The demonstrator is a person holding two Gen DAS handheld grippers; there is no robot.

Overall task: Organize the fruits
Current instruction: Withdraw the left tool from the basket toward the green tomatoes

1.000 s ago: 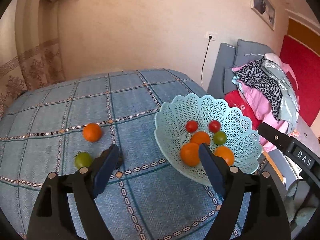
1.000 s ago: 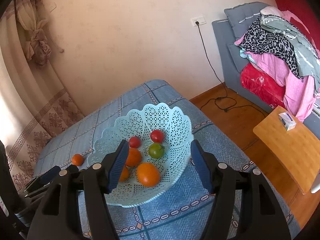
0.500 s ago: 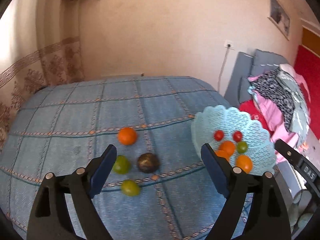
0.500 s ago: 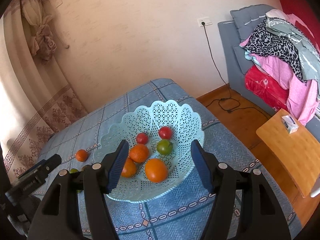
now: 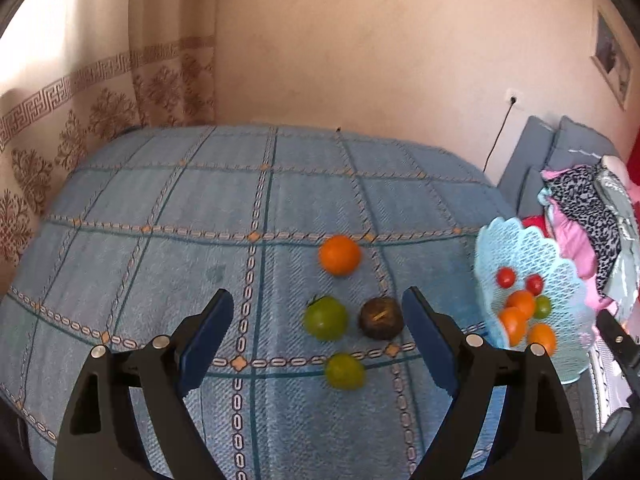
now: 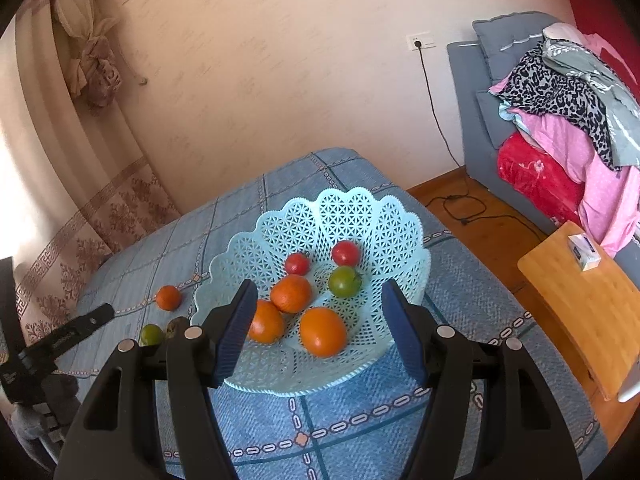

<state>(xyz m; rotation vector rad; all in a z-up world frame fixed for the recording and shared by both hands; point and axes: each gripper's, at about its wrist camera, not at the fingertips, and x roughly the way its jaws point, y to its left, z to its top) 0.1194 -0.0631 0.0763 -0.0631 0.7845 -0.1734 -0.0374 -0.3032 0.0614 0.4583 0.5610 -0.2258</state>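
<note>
A light blue lattice basket [image 6: 360, 216] [image 5: 568, 272] on the blue tablecloth holds several fruits: oranges, red tomatoes and a green tomato [image 6: 344, 282]. On the cloth left of it lie an orange [image 5: 339, 255], a green tomato [image 5: 325, 317], a dark brown fruit [image 5: 380, 318] and a yellow-green fruit [image 5: 345, 371]. My left gripper [image 5: 318, 334] is open and empty, above these loose fruits. My right gripper [image 6: 320, 328] is open and empty, above the near side of the basket.
The table [image 5: 160, 220] stands against a beige wall with a curtain [image 6: 92, 64] at the left. A grey sofa piled with clothes [image 6: 560, 100] is at the right. A wooden side table [image 6: 580, 300] with a small box stands right of the table.
My left gripper has swung left, away from the basket, and now faces the loose fruits on the cloth. My right gripper has drawn slightly nearer the basket. Both stay open.
</note>
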